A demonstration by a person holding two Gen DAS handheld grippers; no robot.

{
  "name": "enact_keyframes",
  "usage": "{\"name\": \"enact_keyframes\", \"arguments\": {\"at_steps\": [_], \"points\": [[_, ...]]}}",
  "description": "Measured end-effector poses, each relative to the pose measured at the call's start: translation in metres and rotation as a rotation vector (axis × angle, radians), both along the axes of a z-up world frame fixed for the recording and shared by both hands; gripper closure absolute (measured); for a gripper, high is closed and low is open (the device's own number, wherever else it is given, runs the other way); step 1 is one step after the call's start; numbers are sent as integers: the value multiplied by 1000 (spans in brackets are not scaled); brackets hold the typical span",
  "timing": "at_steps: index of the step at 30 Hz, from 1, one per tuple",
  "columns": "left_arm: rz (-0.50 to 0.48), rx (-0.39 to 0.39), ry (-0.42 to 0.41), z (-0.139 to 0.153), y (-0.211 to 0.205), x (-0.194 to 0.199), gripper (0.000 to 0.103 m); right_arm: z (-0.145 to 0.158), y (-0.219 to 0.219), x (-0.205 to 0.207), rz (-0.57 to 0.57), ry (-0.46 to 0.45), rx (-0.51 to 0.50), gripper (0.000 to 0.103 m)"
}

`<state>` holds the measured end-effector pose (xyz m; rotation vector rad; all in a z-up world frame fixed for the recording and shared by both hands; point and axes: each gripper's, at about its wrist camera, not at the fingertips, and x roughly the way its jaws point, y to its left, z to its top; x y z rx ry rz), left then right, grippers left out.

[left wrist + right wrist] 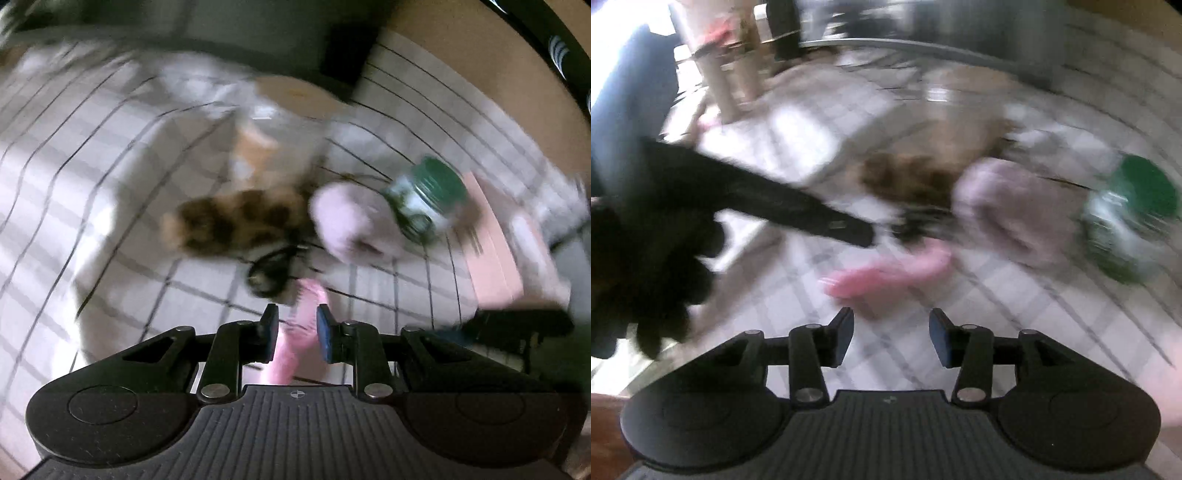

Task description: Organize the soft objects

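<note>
Both views are badly smeared, so fine detail is lost. On the left wrist camera, the left gripper (297, 328) has its blue-padded fingers (324, 334) set on either side of a pink soft strip (295, 332), which runs between them and on ahead of the tips; the blur makes it impossible to tell whether the pads actually pinch it or just flank it. Just ahead of that claw and slightly to its left lies a brown-and-black mottled plush (236, 218), and touching its right end sits a pale pink plush lump (351, 225). Further right of the claw and ahead, a jar with a green lid (428, 199) lies tilted on its side, hard against the pale lump. All of it rests on a white checked cloth (92, 166) with dark grid lines. Over on the right wrist camera, the right gripper (891, 334) holds its fingers spread wide with only cloth between them. The pink soft strip (886, 275) lies just ahead of its tips, apart from them. Ahead and right of that claw is the pale pink plush lump (1015, 214), with the green-lidded jar (1134, 218) far right. The left gripper's black body (783, 203) reaches in from the left toward the strip.
</note>
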<state>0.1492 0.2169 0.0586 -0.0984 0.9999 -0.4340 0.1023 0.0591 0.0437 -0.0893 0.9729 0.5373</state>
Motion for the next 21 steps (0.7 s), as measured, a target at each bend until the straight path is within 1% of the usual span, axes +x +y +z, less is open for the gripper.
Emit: {"name": "enact_keyframes", "arguments": {"at_steps": [1, 3, 4, 5, 6, 7, 9, 12, 13, 15, 17, 19, 21], "points": [[-38, 42, -19, -1, -8, -2, 78, -2, -11, -2, -44, -1, -9, 57], [-106, 155, -63, -4, -25, -7, 78, -6, -30, -4, -123, 7, -16, 56], [-128, 192, -79, -5, -30, -9, 78, -8, -39, -4, -158, 12, -18, 56], [-145, 213, -80, -7, -33, -9, 78, -11, -47, -3, -193, 20, -19, 56], [-161, 216, -64, -9, -35, -9, 78, -13, -53, -4, -218, 17, -7, 52], [-173, 215, -66, -11, -37, -9, 77, -14, -60, -7, -235, 11, 6, 47], [-209, 215, -67, -13, -41, -11, 77, -16, -63, -10, -259, 4, 28, 45], [-233, 213, -75, -16, -47, -12, 73, -18, -64, -12, -267, -9, 54, 35], [-230, 209, -77, -15, -49, -12, 73, -19, -63, -12, -267, -12, 62, 31], [-209, 190, -76, -12, -45, -11, 72, -19, -63, -16, -268, -21, 80, 27], [-164, 189, -100, -8, -36, -9, 73, -19, -62, -19, -262, -28, 84, 22], [-145, 208, -87, -8, -31, -5, 73, -21, -57, -19, -244, -36, 73, 16], [-155, 215, -59, -12, -28, -1, 73, -22, -53, -20, -238, -37, 73, 11]]}}
